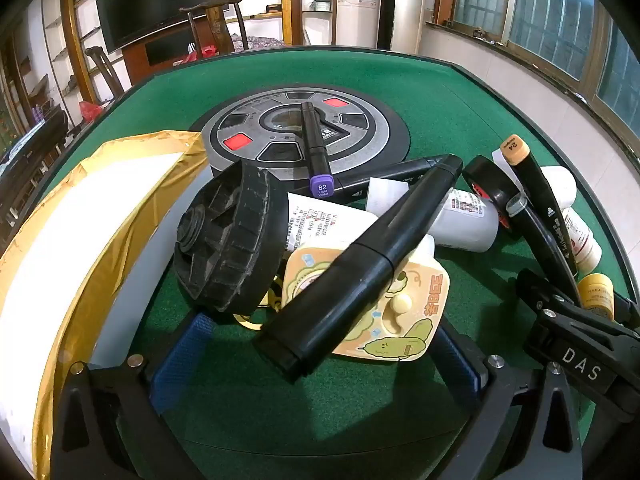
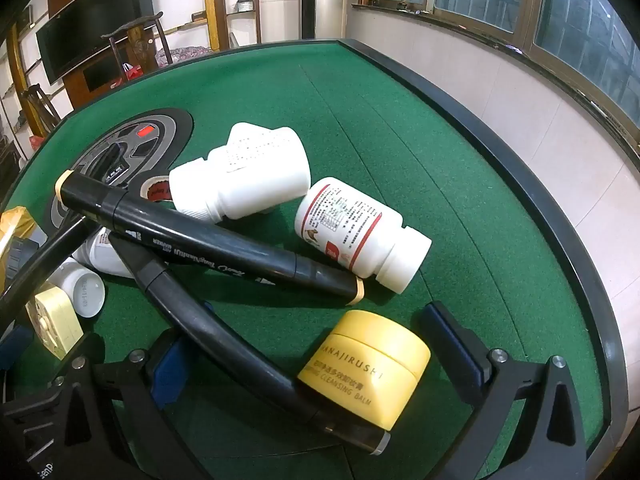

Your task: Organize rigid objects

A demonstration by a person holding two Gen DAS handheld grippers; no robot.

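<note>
2 grippers, left and right, gape wide around clutter; next, judging, closing on the yellow jar.

Both wrist cams sit low and close over the green worktop, facing the far shelves. Shared: peach-capped marker, yellow jar.

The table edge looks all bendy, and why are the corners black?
Left wrist view: the fisheye lens bows the table edge and windows, blackening corners. Right wrist view: same curving on the rim; ceiling light makes shiny streaks on the marker.
</note>
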